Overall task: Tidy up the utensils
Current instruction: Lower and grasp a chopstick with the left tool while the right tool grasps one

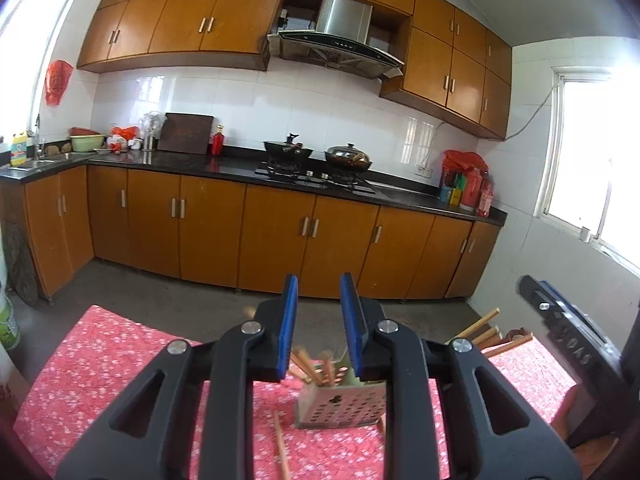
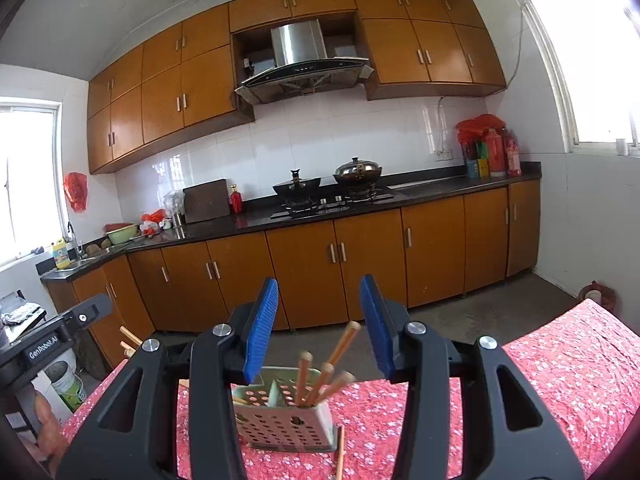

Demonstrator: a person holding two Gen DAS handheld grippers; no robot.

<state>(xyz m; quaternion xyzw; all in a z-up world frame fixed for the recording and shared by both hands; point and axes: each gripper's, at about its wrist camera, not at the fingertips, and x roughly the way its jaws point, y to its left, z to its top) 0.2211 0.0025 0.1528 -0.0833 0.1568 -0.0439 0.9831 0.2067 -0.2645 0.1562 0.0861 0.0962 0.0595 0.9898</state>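
Note:
A pale green perforated utensil holder (image 1: 340, 406) (image 2: 286, 420) stands on the red flowered tablecloth (image 1: 100, 364) (image 2: 560, 364). Several wooden chopsticks (image 2: 320, 372) stand in it, also seen in the left wrist view (image 1: 316, 364). One loose chopstick (image 1: 282, 446) (image 2: 340, 452) lies on the cloth beside the holder. My left gripper (image 1: 319, 322) is open and empty, above and in front of the holder. My right gripper (image 2: 320, 326) is open and empty, just above the chopstick tips. It shows at the right edge of the left wrist view (image 1: 560, 320), next to more chopsticks (image 1: 488, 330).
Behind the table is bare floor, then orange kitchen cabinets (image 1: 280, 236) with a black counter, two woks (image 2: 328, 184) on the stove and a range hood. A white bucket (image 2: 68, 384) stands at the table's left. Windows are on both side walls.

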